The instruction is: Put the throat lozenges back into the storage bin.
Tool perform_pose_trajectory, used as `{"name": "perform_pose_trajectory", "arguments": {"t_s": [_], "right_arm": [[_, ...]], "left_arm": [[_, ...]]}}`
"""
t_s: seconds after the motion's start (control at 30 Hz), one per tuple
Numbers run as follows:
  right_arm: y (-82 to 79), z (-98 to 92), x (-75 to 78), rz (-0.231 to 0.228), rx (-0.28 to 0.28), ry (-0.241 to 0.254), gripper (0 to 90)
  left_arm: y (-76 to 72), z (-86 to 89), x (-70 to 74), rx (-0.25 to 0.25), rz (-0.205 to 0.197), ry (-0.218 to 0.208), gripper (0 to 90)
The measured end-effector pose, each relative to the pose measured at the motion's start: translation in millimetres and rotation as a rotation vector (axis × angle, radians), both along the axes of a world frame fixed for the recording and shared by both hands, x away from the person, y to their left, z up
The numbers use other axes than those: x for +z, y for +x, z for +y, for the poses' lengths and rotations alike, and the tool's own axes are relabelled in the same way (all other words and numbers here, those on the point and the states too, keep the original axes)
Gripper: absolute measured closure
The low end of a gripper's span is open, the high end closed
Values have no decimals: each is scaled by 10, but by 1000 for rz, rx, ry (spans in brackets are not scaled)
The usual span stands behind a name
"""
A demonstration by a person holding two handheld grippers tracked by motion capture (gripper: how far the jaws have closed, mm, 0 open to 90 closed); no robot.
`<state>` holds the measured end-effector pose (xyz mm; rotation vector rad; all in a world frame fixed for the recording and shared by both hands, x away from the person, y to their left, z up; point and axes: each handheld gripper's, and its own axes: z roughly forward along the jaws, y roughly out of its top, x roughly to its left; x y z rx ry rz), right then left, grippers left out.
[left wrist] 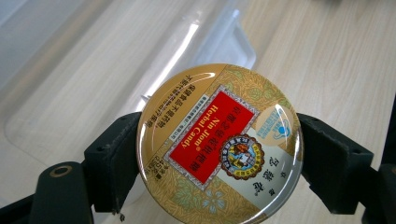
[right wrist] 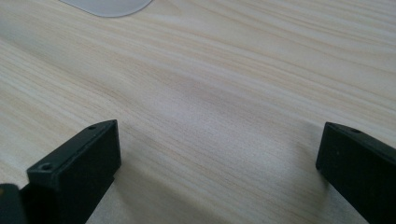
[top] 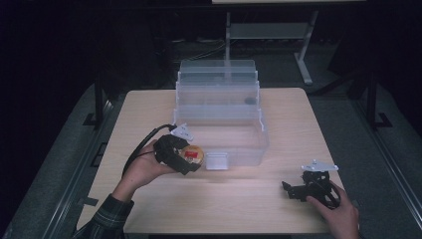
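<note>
Now I Hold the Candy Tin

My left fingers [left wrist: 219,154] squeeze the round candy tin [left wrist: 219,144] from both sides, just beside the clear box [top: 249,144]. My right fingers [right wrist: 219,163] are wide open, holding nothing, low over the tabletop [right wrist: 224,84].

The high view looks forward and down from above the desk's [top: 219,199] near edge, taking in all four edges. The left gripper view sits very close behind a round tin [left wrist: 219,144], facing the clear box [left wrist: 70,60], which the high view shares. The right gripper view skims low over bare desk wood.
</note>
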<state>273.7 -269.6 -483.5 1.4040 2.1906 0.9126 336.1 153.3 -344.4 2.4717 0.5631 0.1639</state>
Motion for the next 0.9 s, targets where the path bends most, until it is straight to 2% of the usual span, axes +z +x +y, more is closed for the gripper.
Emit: {"name": "perform_pose_trajectory", "arguments": {"t_s": [0.37, 0.9], "right_arm": [[0, 1, -1, -1, -1, 0, 0], [1, 0, -1, 0, -1, 0, 0]], "left_arm": [[107, 12, 93, 22, -14, 4, 196], [281, 40, 128, 73, -26, 6, 196]]}}
